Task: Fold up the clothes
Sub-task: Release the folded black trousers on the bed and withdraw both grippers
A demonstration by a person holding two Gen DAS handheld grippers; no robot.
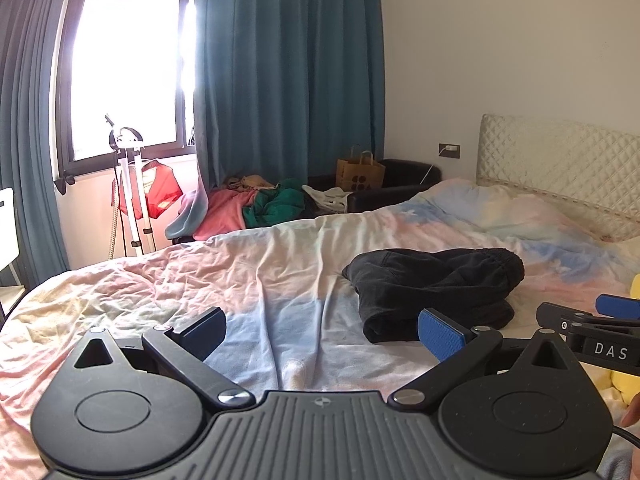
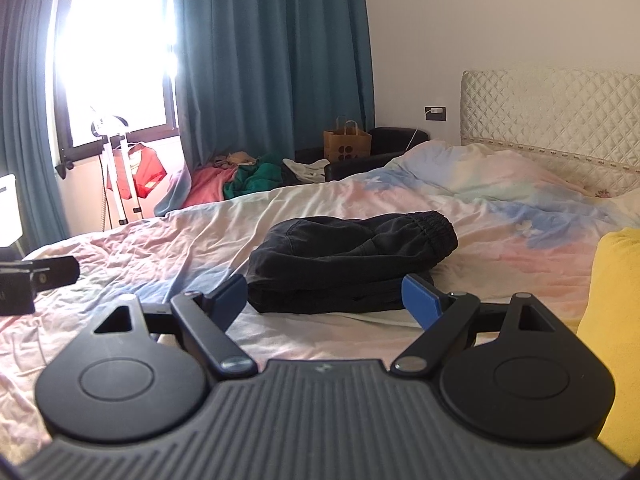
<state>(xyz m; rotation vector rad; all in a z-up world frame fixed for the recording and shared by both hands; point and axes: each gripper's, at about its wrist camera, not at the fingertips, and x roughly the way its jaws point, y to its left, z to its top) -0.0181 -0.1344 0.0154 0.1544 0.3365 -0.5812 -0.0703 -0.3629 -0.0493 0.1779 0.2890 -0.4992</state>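
A black garment [image 1: 436,288] with an elastic waistband lies folded in a compact stack on the pastel bedsheet [image 1: 248,272]. It also shows in the right wrist view [image 2: 348,264]. My left gripper [image 1: 324,334] is open and empty, low over the sheet, to the left of the garment. My right gripper [image 2: 326,300] is open and empty, just in front of the garment's near edge, with a finger on each side of it. The right gripper's fingers [image 1: 616,306] show at the right edge of the left wrist view.
A yellow cushion [image 2: 612,320] lies at the right. A quilted headboard [image 2: 560,116] stands at the back right. Beyond the bed are a pile of clothes [image 1: 256,204], a paper bag [image 1: 358,174], a white stand [image 1: 132,192] and blue curtains [image 1: 288,72].
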